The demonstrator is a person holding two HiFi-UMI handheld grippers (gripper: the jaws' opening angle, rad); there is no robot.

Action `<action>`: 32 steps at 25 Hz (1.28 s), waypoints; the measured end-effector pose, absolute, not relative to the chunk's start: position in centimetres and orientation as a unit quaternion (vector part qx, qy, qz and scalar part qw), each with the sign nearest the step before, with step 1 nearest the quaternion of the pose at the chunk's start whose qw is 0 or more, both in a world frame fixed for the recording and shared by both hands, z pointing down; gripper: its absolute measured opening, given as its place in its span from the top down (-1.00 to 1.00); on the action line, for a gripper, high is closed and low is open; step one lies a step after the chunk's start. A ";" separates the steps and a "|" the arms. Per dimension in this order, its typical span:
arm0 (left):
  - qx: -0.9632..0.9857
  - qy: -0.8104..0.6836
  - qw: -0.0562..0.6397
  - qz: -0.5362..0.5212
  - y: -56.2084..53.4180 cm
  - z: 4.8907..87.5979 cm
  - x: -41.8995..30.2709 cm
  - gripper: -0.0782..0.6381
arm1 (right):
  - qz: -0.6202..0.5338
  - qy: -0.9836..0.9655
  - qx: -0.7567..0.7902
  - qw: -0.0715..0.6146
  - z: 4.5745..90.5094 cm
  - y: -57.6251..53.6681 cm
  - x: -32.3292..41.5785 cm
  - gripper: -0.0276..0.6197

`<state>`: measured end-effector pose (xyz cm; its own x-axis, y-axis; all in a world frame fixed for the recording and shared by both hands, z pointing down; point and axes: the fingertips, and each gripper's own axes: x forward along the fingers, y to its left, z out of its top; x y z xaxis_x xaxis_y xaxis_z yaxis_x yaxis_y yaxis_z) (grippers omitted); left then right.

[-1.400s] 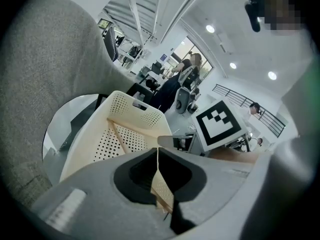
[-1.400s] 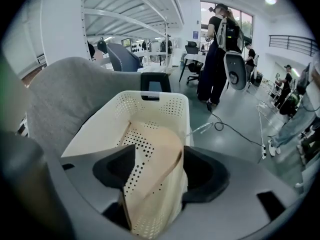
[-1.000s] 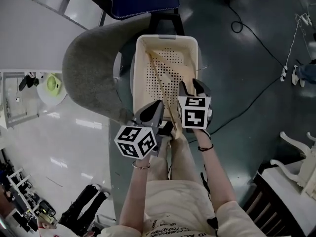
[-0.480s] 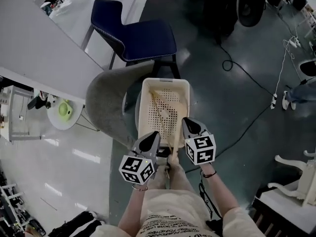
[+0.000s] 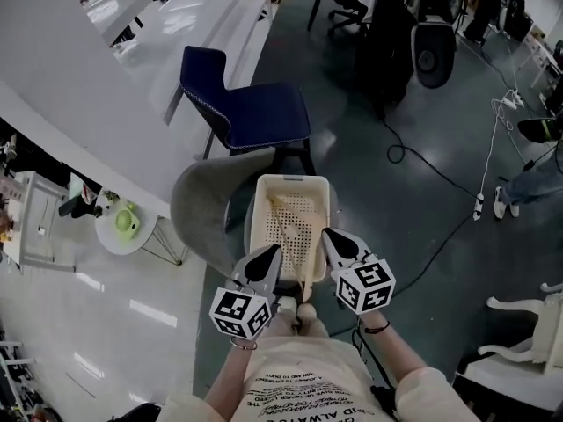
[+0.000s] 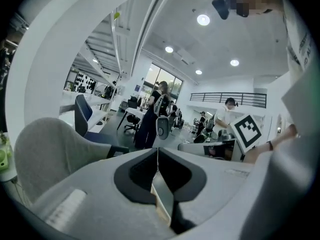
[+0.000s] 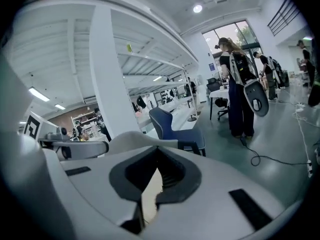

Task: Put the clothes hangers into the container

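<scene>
Bright, even indoor light from recessed ceiling lamps (image 6: 203, 19); glare on the glossy floor (image 5: 145, 310); gripper views fisheye-curved with dark corners

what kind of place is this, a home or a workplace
Most likely an open-plan office or lab: long white desks, a blue chair, and cables trailing across a grey floor.

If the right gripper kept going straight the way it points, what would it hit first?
Probably the grey chair's back, seen just past the shut right gripper; the blue chair stands behind it. Depth is unclear.
</scene>
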<state>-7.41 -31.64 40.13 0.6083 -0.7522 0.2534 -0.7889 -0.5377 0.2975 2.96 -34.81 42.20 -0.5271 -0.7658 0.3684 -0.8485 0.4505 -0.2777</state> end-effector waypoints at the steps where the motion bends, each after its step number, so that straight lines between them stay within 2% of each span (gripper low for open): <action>1: 0.877 -0.441 0.186 0.046 -31.6 39.4 -7.5 0.71 | 0.214 -0.849 0.475 0.089 41.4 -34.7 2.9 0.91; 9: 0.883 -0.453 0.117 0.032 -31.4 33.8 -8.7 0.71 | 0.176 -0.857 0.483 0.025 34.3 -34.1 3.3 0.91; 15: 0.879 -0.468 0.092 0.010 -31.1 30.7 -10.2 0.71 | 0.148 -0.854 0.498 -0.022 30.5 -33.7 4.1 0.91; 23: 0.872 -0.486 0.056 0.004 -30.2 28.2 -12.3 0.71 | 0.107 -0.854 0.507 -0.047 27.0 -32.1 4.8 0.91; 32: 0.866 -0.498 0.052 0.005 -29.8 28.1 -13.0 0.71 | 0.103 -0.850 0.513 -0.052 26.5 -31.4 5.6 0.91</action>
